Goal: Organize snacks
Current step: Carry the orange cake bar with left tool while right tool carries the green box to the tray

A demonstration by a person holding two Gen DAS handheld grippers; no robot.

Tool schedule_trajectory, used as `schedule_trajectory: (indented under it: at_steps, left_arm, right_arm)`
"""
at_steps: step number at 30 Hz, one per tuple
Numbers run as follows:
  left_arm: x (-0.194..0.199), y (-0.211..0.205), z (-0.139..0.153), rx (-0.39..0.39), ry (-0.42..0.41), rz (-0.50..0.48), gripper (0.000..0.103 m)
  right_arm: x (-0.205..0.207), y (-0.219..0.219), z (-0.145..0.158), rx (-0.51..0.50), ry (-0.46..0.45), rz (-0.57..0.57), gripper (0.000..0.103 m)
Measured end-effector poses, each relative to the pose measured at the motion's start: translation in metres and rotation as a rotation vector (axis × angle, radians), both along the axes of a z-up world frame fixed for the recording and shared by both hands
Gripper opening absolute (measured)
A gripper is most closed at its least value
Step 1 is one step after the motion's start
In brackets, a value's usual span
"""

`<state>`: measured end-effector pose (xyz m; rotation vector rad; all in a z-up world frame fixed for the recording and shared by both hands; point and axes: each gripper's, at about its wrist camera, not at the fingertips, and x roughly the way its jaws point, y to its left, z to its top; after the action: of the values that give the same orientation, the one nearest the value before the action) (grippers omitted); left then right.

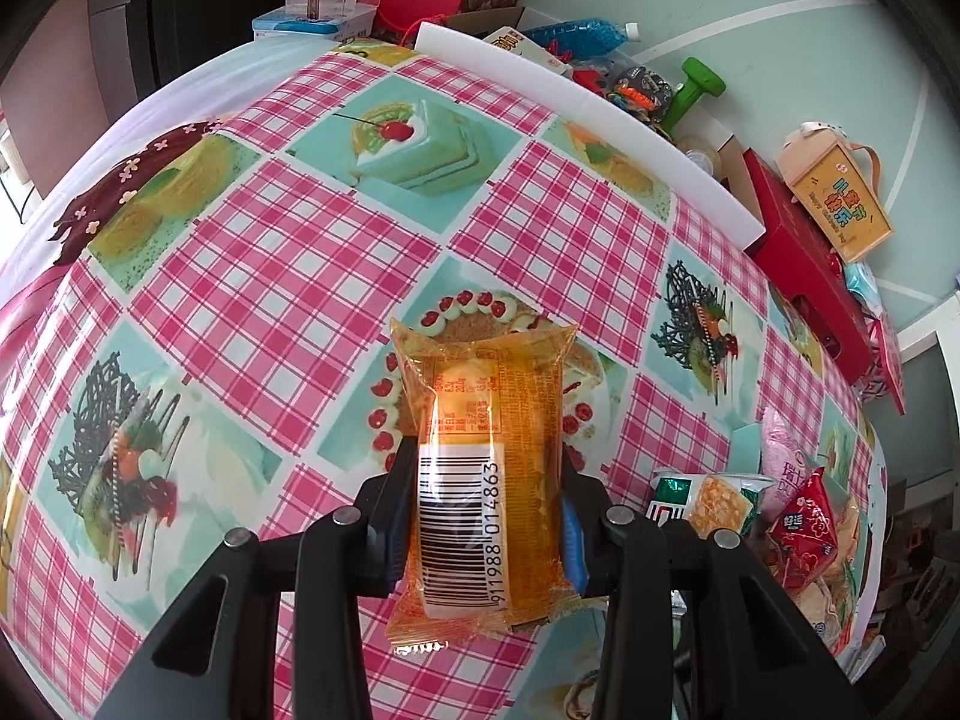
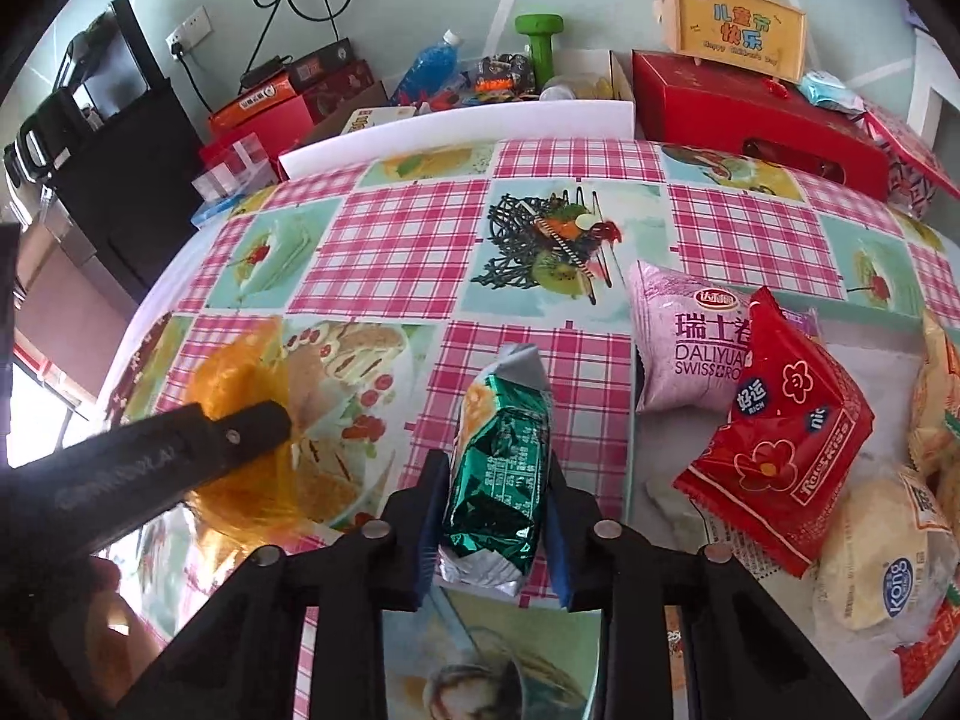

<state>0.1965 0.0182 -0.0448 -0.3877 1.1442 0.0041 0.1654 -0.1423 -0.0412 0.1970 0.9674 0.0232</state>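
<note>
Left gripper [image 1: 483,516] pinches glossy orange plastic-wrapped cake [image 1: 480,474] | right gripper [image 2: 495,516] pinches crinkled green foil snack pack [image 2: 501,468] | lower right: red packet [image 2: 780,450] (pile beside) | checked oilcloth table [image 2: 396,240]

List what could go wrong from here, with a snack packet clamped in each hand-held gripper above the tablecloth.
1. The left hand-held gripper squeezes the orange packet across its soft middle; the cake inside could get crushed.
2. The right hand-held gripper pinches the green foil packet near its lower end, so the slick wrapper might slip or swing.
3. The red packet leans on the pink Swiss roll packet close beside; a careless move could knock them.
</note>
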Motion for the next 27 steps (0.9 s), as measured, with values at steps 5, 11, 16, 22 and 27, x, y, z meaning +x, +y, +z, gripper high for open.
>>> schedule_trajectory:
  at_steps: [5,11,16,22,27]
  left_arm:
    - [0.002,-0.002,-0.001,0.005,-0.004,0.003,0.041]
    - [-0.002,-0.006,0.013,0.014,-0.035,-0.013,0.041]
    - [-0.008,-0.014,0.03,0.023,-0.069,-0.039,0.041]
    - [-0.015,-0.024,0.048,0.017,-0.106,-0.068,0.041]
    - [-0.024,-0.031,0.067,0.016,-0.153,-0.086,0.041]
  right_arm:
    - [-0.004,-0.005,0.008,0.011,-0.032,-0.018,0.028]
    - [-0.013,-0.011,0.025,0.019,-0.067,-0.03,0.028]
    - [-0.021,-0.015,0.034,0.025,-0.074,-0.036,0.028]
    - [-0.032,-0.022,0.044,0.015,-0.079,-0.054,0.028]
    - [-0.045,-0.033,0.055,0.02,-0.096,-0.084,0.028]
